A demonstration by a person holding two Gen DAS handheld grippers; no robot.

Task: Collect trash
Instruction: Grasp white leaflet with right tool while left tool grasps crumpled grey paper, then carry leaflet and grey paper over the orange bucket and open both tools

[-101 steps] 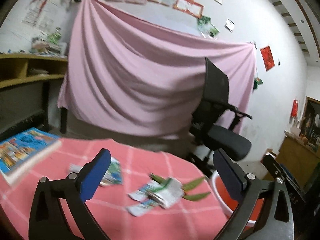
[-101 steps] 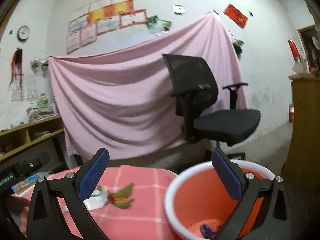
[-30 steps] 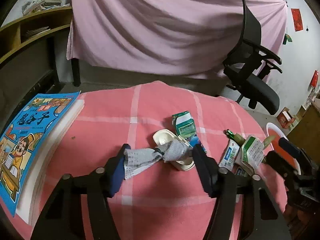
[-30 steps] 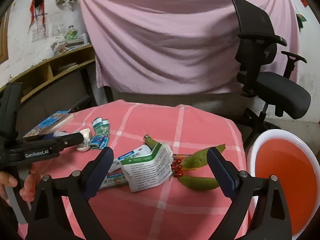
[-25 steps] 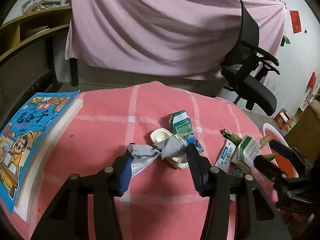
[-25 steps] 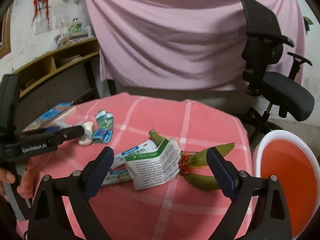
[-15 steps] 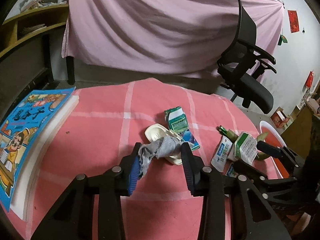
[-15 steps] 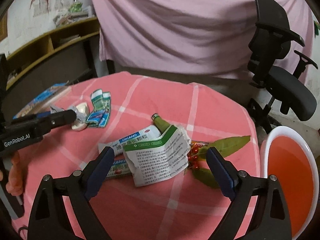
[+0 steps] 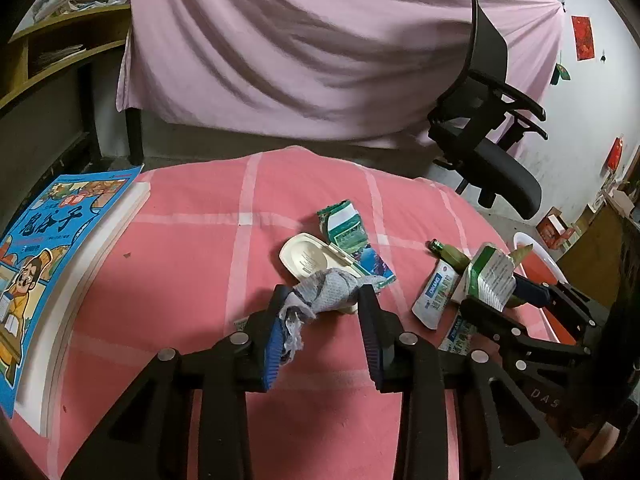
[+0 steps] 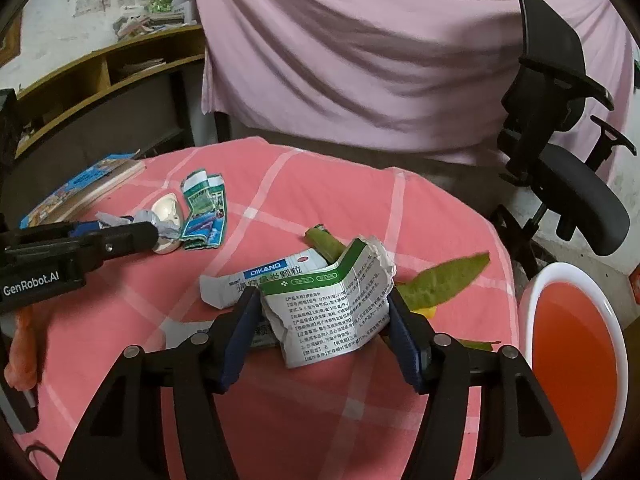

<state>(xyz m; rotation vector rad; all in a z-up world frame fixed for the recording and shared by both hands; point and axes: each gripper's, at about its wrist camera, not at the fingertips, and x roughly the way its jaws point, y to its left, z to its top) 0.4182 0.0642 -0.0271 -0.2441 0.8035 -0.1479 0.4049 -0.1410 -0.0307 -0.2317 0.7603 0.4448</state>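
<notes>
My left gripper (image 9: 323,300) is shut on a crumpled grey rag (image 9: 328,290) just above the pink checked tablecloth (image 9: 192,248); the left gripper also shows in the right wrist view (image 10: 132,226). A cream plastic lid (image 9: 304,256) and a green packet (image 9: 346,232) lie right behind the rag. My right gripper (image 10: 322,310) has its jaws closed against a crumpled green-and-white medicine box (image 10: 332,308). White sachets (image 10: 256,280), a green bottle (image 10: 324,244) and green leaves (image 10: 440,280) lie around the box.
A red bucket with a white rim (image 10: 576,344) stands at the table's right edge. A blue picture book (image 9: 44,248) lies on the left. A black office chair (image 9: 488,136) and a pink draped sheet (image 9: 300,48) stand behind.
Both grippers have lowered to the table and closed: the left on the grey rag, the right on the green-and-white box.
</notes>
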